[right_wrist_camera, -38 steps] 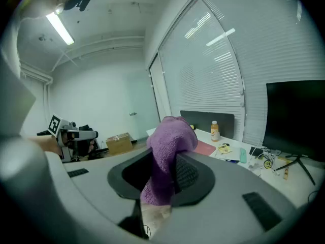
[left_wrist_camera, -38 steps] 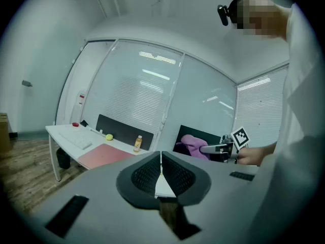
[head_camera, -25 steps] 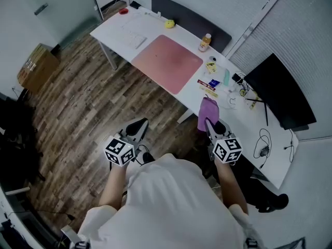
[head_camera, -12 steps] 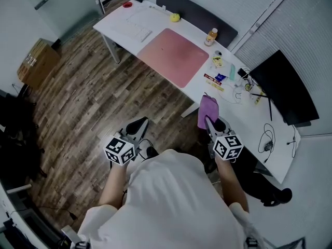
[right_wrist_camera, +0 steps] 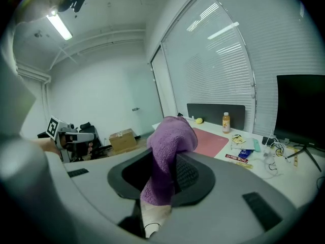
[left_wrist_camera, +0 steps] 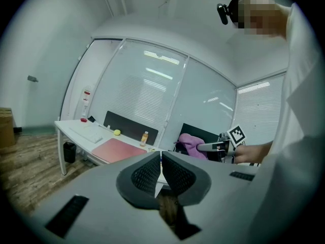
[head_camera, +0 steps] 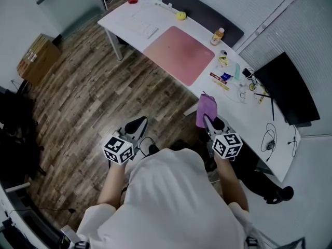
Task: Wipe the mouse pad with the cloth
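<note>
On our left, the left tongs point(head_camera: 137, 125) are pressed together with nothing between them, held above the wood floor point(head_camera: 78, 87), well apart from the white counter point(head_camera: 122, 15). Further right, the pink mouse pad point(head_camera: 179, 54) lies flat on that counter, its surface bare, with a drink bottle point(head_camera: 218, 36) near its far corner. At our right, the right tongs point(head_camera: 209, 124) clamp a purple cloth point(head_camera: 206, 109), which bunches above the jaws, near the counter's edge and apart from the pad.
</note>
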{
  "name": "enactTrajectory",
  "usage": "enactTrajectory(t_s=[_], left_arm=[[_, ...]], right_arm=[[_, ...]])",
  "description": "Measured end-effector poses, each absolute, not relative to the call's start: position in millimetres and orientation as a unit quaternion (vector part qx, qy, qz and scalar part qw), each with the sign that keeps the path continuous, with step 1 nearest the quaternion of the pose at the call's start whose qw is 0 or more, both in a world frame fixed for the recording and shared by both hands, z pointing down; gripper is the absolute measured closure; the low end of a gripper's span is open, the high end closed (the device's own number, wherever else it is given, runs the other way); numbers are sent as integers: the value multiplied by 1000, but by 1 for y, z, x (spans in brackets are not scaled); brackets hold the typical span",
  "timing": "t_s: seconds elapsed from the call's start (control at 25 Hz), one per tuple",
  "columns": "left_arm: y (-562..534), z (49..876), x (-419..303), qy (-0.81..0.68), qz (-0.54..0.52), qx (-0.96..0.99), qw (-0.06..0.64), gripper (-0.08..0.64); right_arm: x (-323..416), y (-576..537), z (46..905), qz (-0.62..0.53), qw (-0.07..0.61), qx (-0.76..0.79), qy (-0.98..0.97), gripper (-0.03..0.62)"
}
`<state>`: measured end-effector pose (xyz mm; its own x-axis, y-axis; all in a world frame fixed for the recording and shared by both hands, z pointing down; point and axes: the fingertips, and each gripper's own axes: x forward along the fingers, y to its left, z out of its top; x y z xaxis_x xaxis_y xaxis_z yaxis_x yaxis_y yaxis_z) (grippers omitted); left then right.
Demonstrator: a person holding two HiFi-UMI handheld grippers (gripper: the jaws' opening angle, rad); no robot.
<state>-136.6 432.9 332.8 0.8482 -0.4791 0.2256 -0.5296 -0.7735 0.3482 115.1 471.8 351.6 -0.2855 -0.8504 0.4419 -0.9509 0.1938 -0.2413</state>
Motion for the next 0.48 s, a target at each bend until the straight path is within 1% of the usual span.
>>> enactTrajectory(t_s=[0.48], left_arm=[[400,345,-127,-275,70,934,216,535]], right_arm=[[117,423,369,250,116,569,-775,482]])
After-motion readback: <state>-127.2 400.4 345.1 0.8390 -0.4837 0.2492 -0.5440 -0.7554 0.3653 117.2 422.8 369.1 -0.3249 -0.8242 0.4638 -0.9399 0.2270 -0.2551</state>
